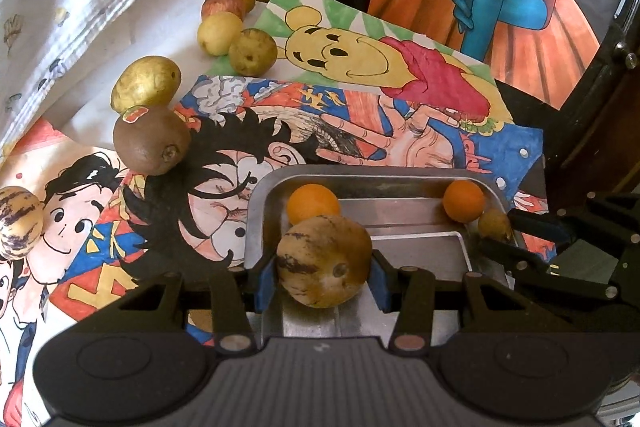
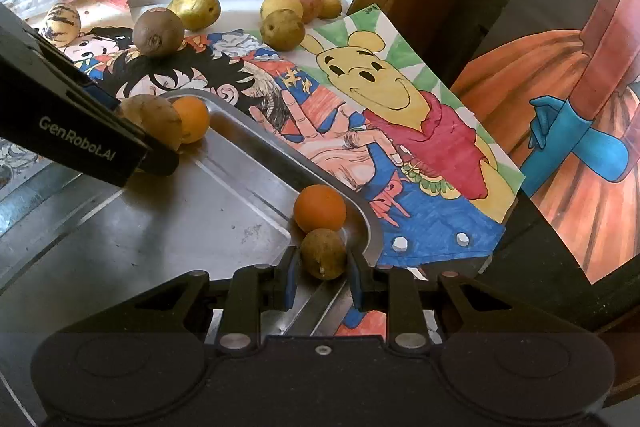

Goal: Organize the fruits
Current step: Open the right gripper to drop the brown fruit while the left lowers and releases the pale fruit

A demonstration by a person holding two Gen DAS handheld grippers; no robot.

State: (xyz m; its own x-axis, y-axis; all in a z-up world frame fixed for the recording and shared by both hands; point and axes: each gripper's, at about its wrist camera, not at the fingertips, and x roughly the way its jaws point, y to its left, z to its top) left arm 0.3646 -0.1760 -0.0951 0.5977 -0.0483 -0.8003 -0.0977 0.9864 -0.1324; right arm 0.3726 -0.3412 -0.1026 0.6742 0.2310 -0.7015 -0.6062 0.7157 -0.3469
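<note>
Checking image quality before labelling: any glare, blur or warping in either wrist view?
Left wrist: sharp, strong fisheye vignette at the corners, daylight washing out the white cloth, soft sheen on the metal tray. Right wrist: sharp, tray shows mild reflections, straight edges bow, dark shadow lower right.

I see 3 cartoon drawings: a yellow bear sheet (image 2: pixel 400 99) far right, a spiky-haired figure (image 1: pixel 224 163) centre, a printed cloth (image 1: pixel 60 7) far left.
</note>
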